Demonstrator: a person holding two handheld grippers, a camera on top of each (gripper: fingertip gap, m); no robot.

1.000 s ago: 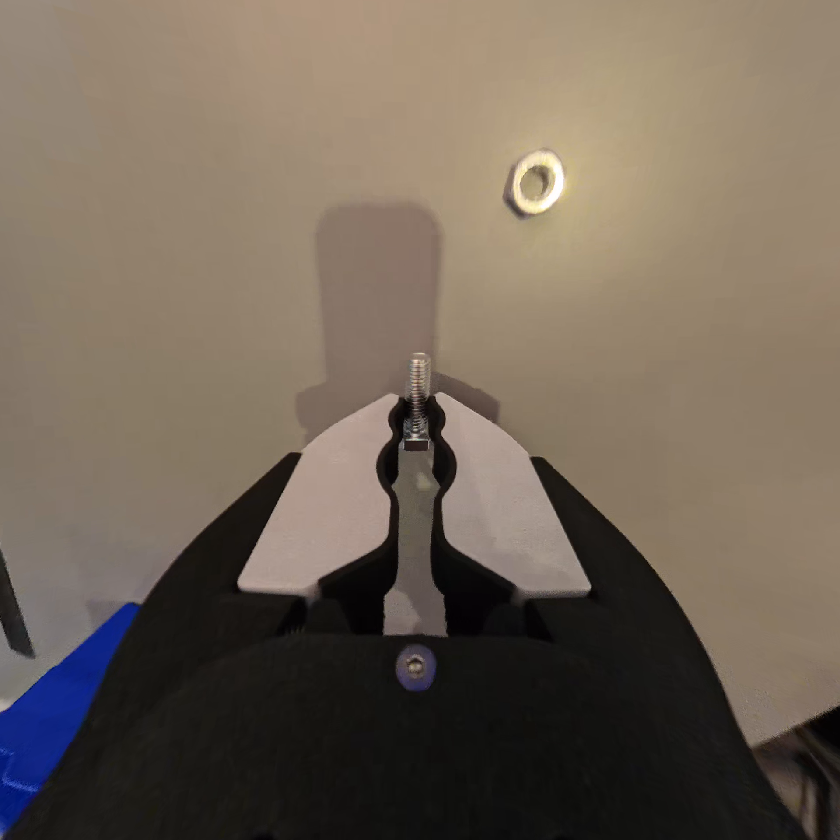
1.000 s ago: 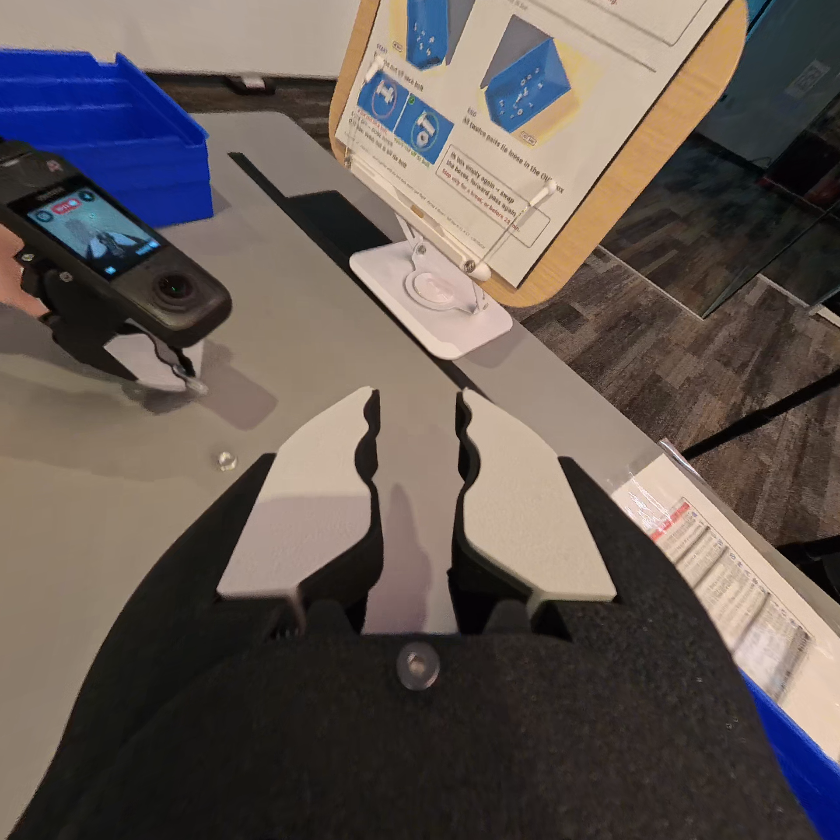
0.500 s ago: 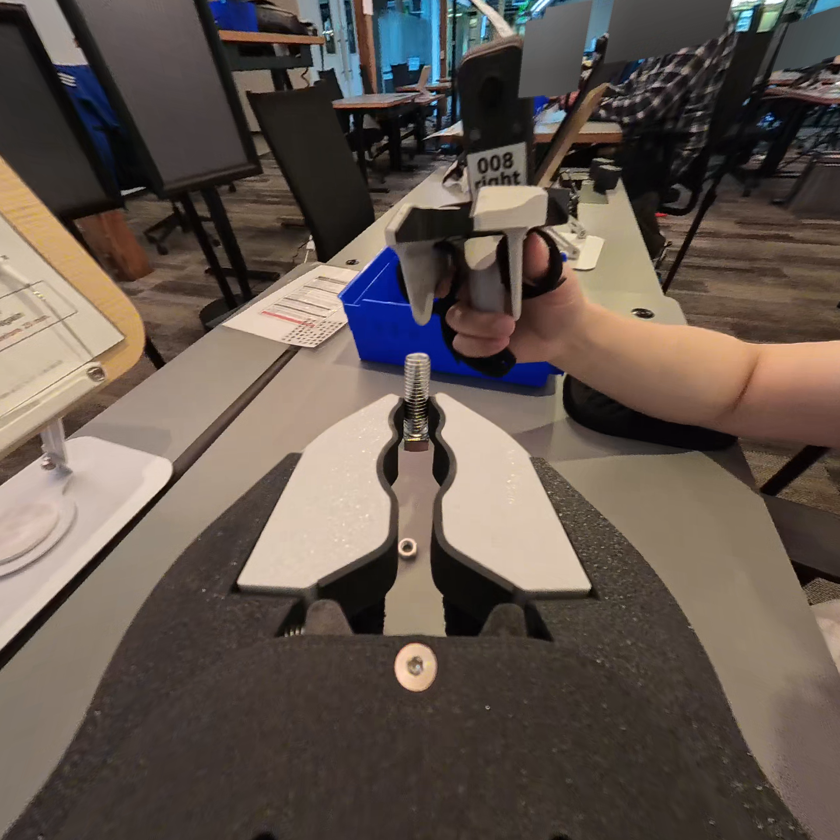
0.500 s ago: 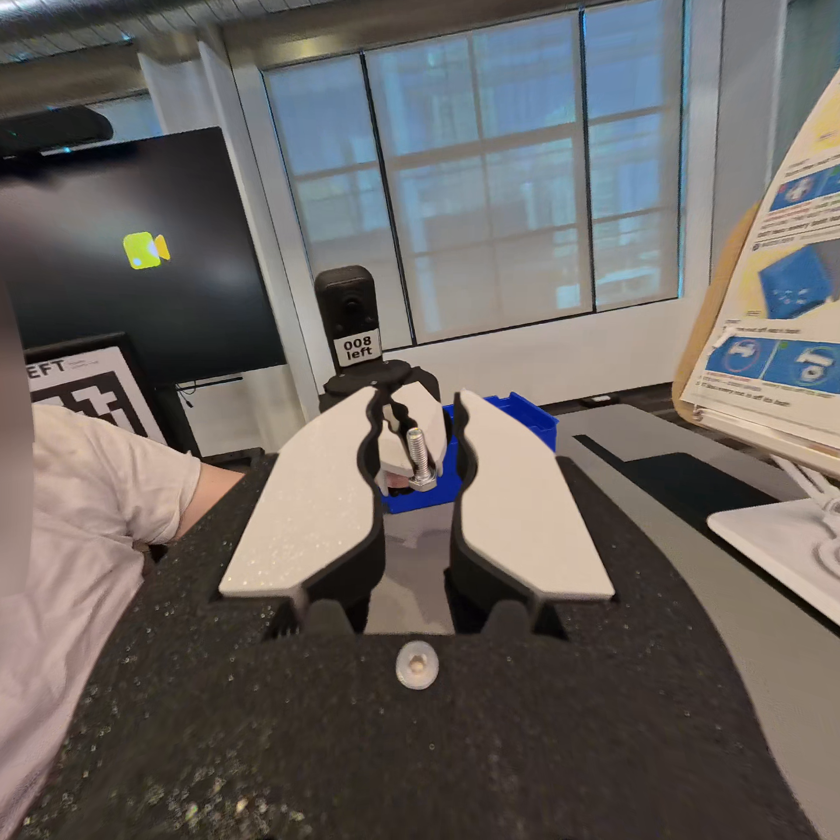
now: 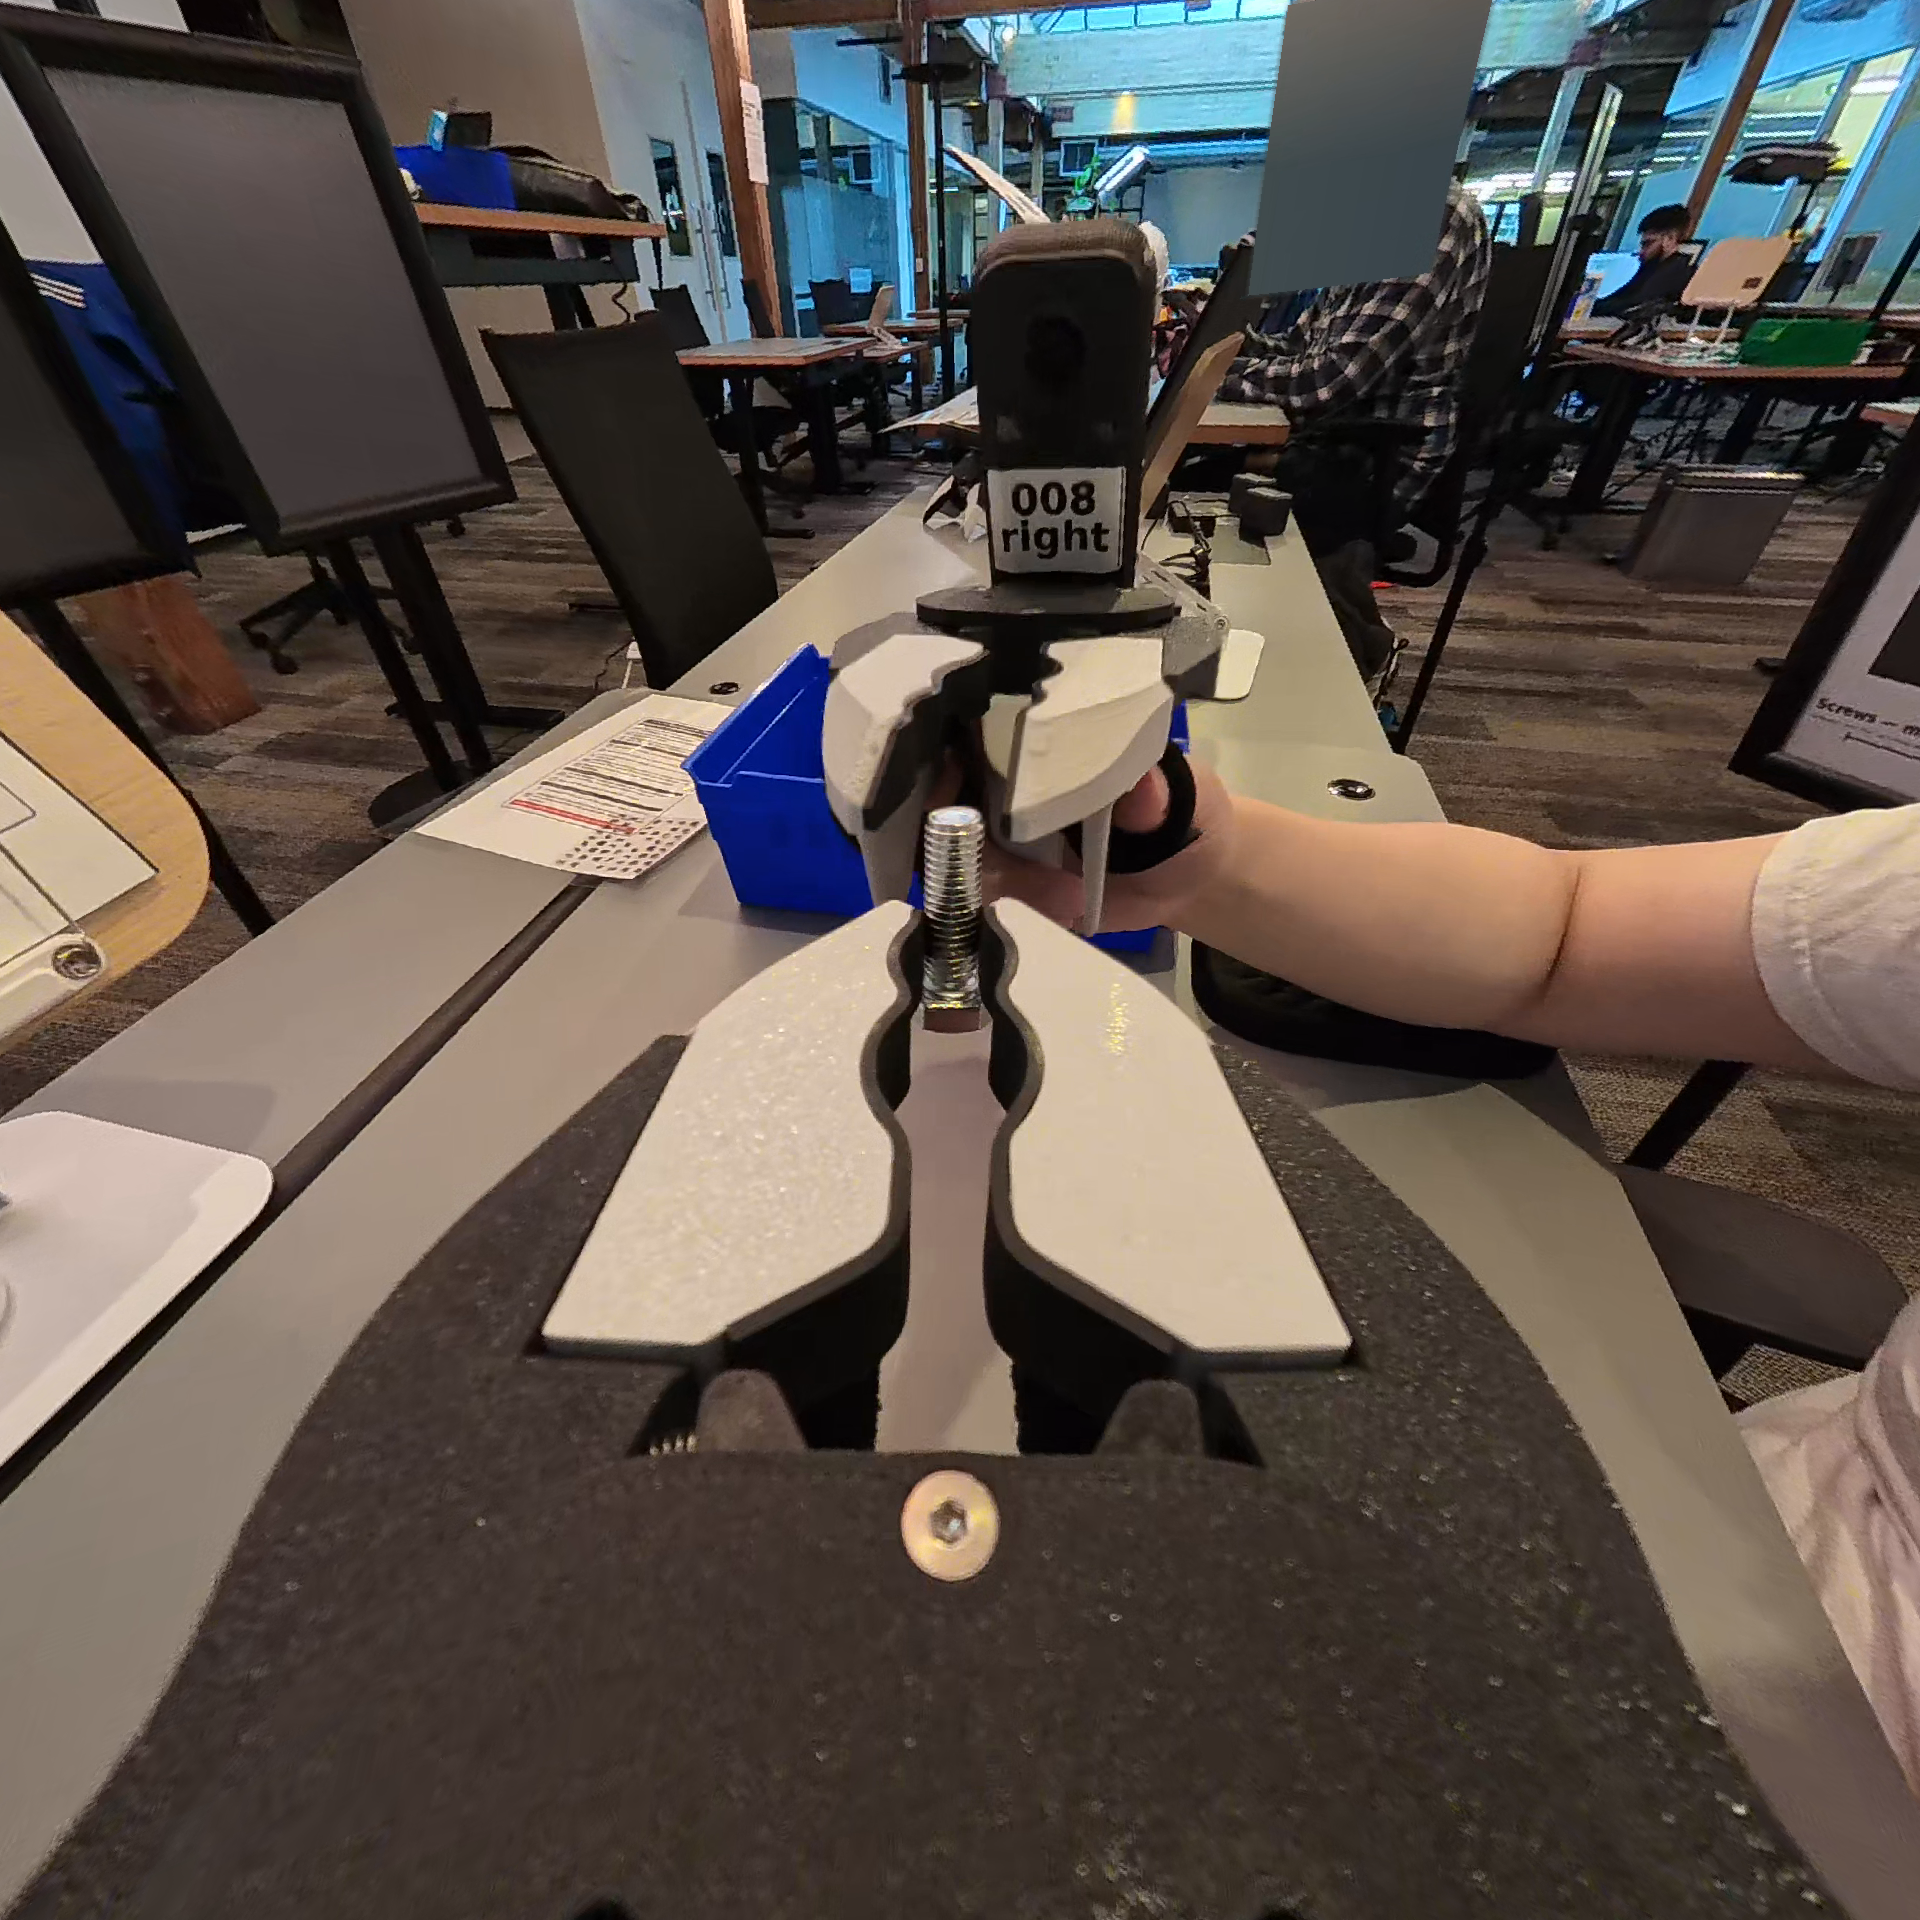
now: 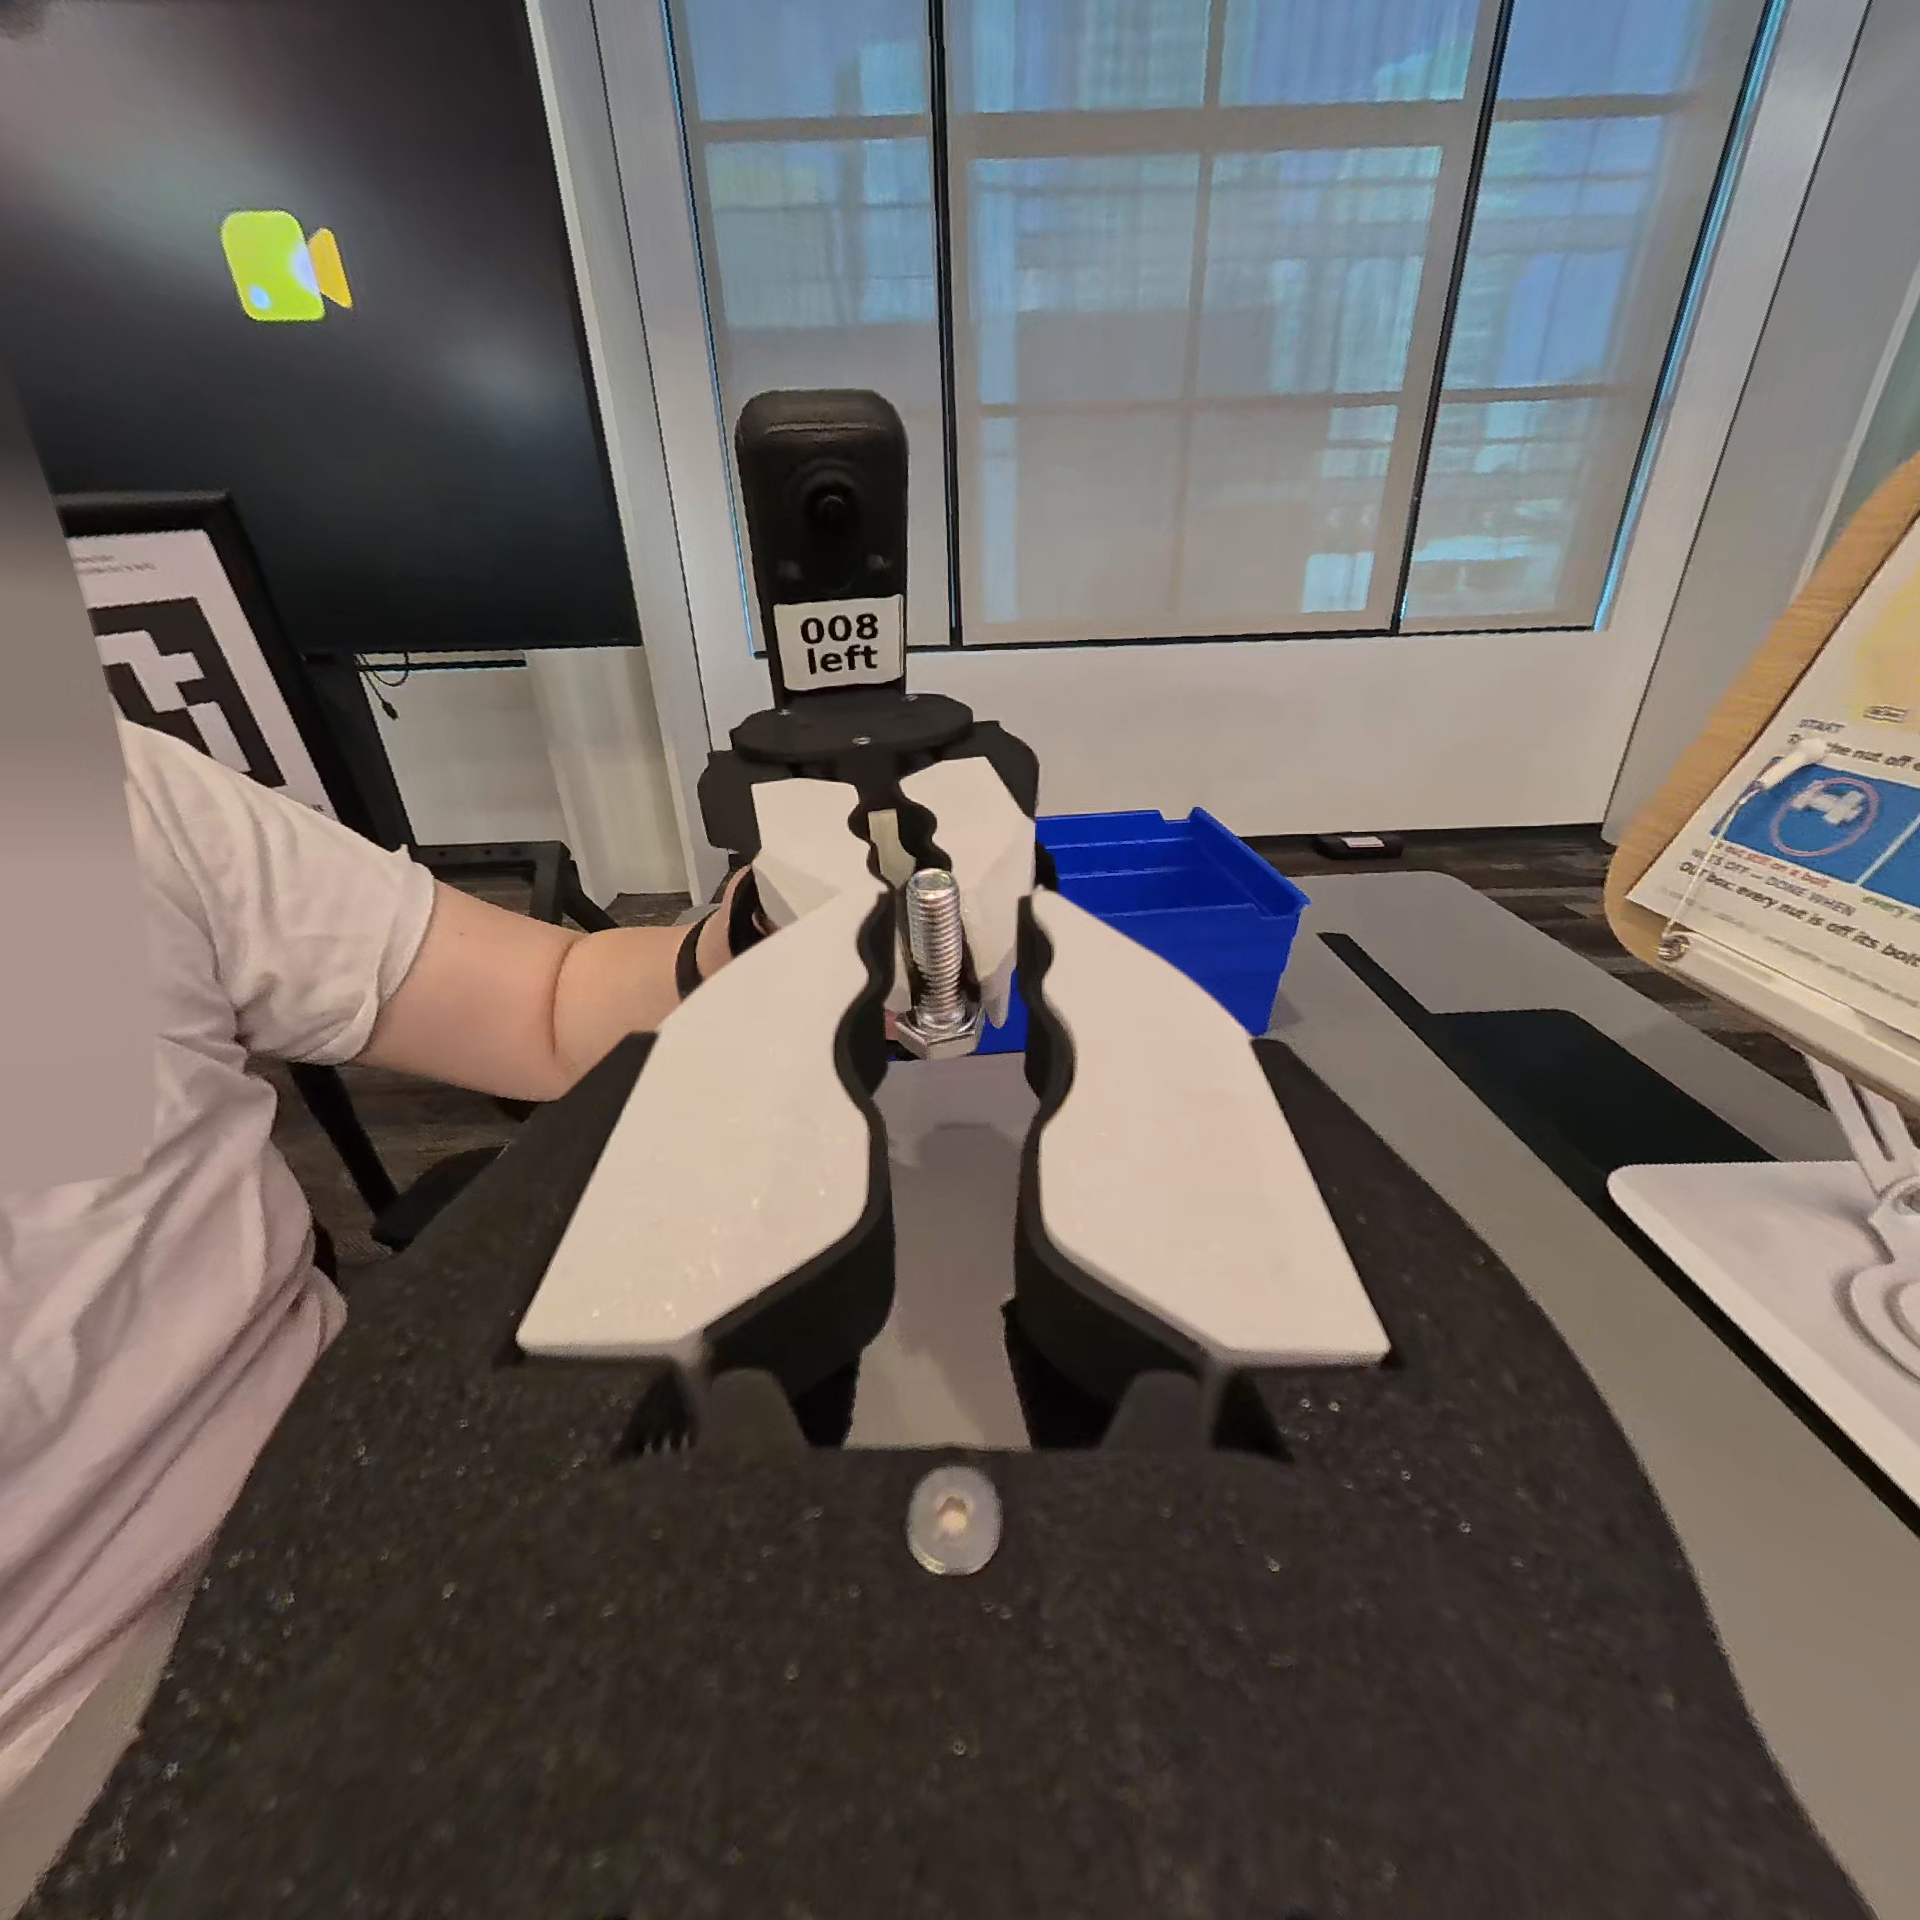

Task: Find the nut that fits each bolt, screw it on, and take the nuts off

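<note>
The bolt's [image 5: 952, 914] head sits hidden low between the left gripper's [image 5: 952, 940] fingers. At nine o'clock, the wooden board [image 5: 94, 862] is cut off by the edge.

A silver hex-head bolt [image 5: 951, 921] is standing upright above the grey table, its hex head at the bottom and its bare threaded shank pointing up. It is sitting pinched between the tips of the left gripper [image 5: 952, 961].
</note>
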